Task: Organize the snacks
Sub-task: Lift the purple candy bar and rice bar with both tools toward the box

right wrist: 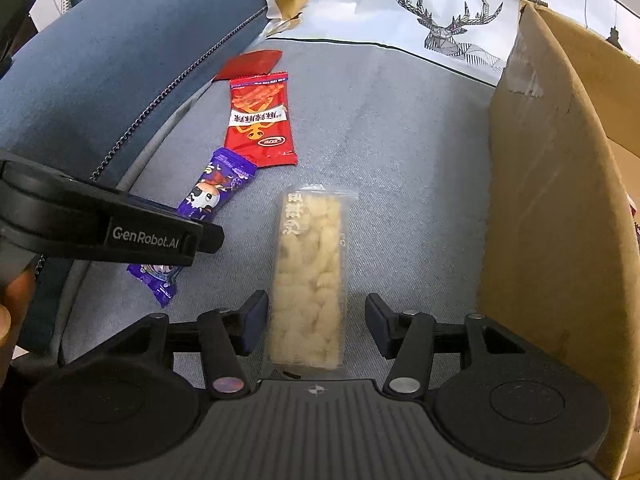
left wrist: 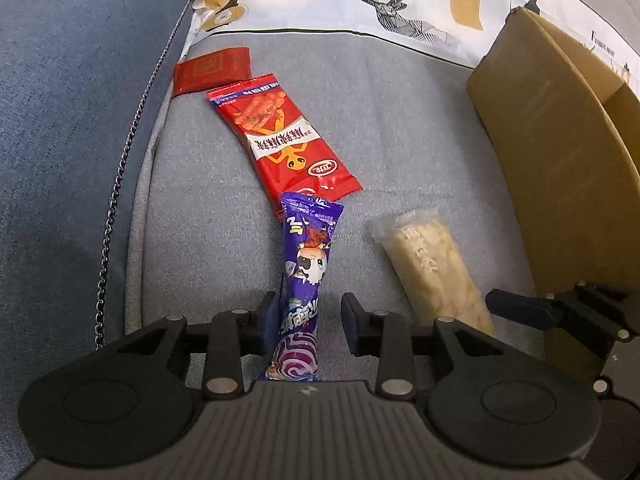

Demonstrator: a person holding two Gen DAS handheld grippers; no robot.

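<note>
Grey sofa cushion [left wrist: 420, 128]; glossy purple cartoon-printed snack packet [left wrist: 306, 264]

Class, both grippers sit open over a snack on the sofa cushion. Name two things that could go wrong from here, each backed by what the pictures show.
1. The purple packet lies against one finger of the left gripper, off-centre; closing may push it aside.
2. The pale rice bar between the right gripper jaws looks crumbly; a hard squeeze could crush it.

On the grey sofa cushion [right wrist: 400, 128] lie 4 snack packets: 1 purple wrapper with a cartoon cow [left wrist: 306, 280], 1 large red crinkled packet [left wrist: 280, 136], 1 small flat dark-red sachet [left wrist: 212, 70] and 1 clear-wrapped pale rice bar [right wrist: 310, 276], beside 1 brown cardboard box [right wrist: 552, 208].
</note>
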